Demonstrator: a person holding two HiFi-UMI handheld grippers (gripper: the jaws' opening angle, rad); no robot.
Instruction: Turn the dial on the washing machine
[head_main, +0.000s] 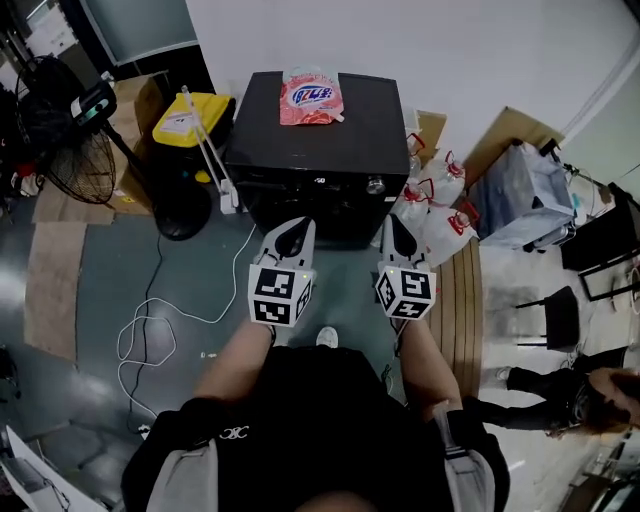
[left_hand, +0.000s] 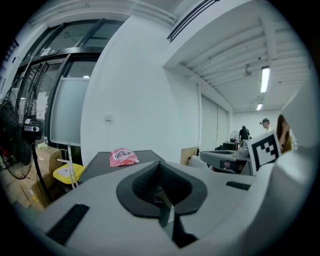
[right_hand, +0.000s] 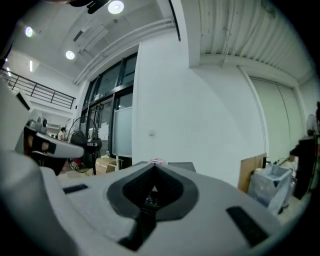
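A black washing machine (head_main: 300, 150) stands against the white wall, straight ahead of me. Its silver dial (head_main: 375, 185) sits at the right end of the front panel. A pink detergent pouch (head_main: 310, 97) lies on the lid. My left gripper (head_main: 297, 230) and right gripper (head_main: 394, 224) hover side by side just short of the front panel, apart from it. Both point at the machine, and the right one is close below the dial. The left gripper (left_hand: 161, 166) has its jaws together on nothing, and so does the right gripper (right_hand: 152, 169). The pouch (left_hand: 122, 156) shows beyond the left jaws.
A floor fan (head_main: 75, 160), a yellow box (head_main: 190, 120) and a white pole (head_main: 210, 155) stand left of the machine. A white cable (head_main: 150, 330) loops on the floor. White bags with red handles (head_main: 440, 205) crowd the right side. A chair (head_main: 555, 320) and a person (head_main: 570, 395) are farther right.
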